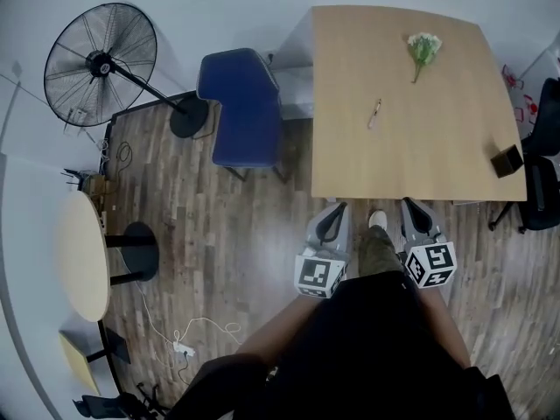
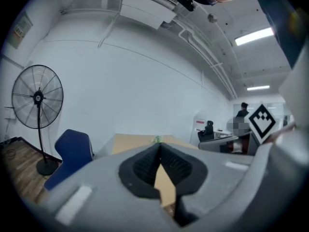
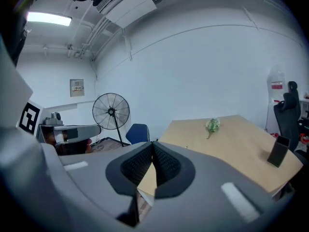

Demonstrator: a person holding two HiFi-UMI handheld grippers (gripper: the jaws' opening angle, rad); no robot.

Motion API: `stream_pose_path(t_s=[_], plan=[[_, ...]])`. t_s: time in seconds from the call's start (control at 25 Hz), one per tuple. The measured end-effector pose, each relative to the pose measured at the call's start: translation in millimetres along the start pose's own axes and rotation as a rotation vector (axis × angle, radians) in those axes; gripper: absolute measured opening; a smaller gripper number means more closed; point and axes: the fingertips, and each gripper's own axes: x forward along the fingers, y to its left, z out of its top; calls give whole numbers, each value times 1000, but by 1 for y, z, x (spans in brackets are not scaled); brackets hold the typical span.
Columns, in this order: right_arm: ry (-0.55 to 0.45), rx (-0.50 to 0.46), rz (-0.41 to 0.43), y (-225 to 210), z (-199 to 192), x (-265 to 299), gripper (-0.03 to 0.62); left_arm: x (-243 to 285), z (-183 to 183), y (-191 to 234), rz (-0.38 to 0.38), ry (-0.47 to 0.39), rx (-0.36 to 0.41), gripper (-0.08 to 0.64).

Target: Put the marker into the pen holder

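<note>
marker [image 1: 374, 113] lies mid table [image 1: 437, 151], clear of edges; left gripper [image 1: 336, 208] and right gripper [image 1: 410, 204] closed, empty.

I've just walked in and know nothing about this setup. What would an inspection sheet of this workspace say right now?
Surface: light wooden table, level.
Job's things: marker lies near the table's middle; dark pen holder stands by its right near corner, well apart from the marker.
Clutter: small bunch of flowers at the table's far side.
Grippers: left gripper and right gripper both shut and empty, just short of the table's near edge.
Cables: white cable with a power strip on the floor at left; dark cable by the fan's base.
Surroundings: standing fan, blue chair, round table, wooden floor.
</note>
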Motion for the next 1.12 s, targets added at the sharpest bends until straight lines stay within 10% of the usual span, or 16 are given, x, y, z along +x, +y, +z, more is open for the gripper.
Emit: stream_pose_path(t_s=[0.68, 1.12], plan=[[73, 4, 59, -203, 38, 111, 3, 239, -28, 27, 113, 175, -36, 3], [138, 3, 129, -251, 26, 157, 3, 312, -65, 45, 170, 263, -56, 3]])
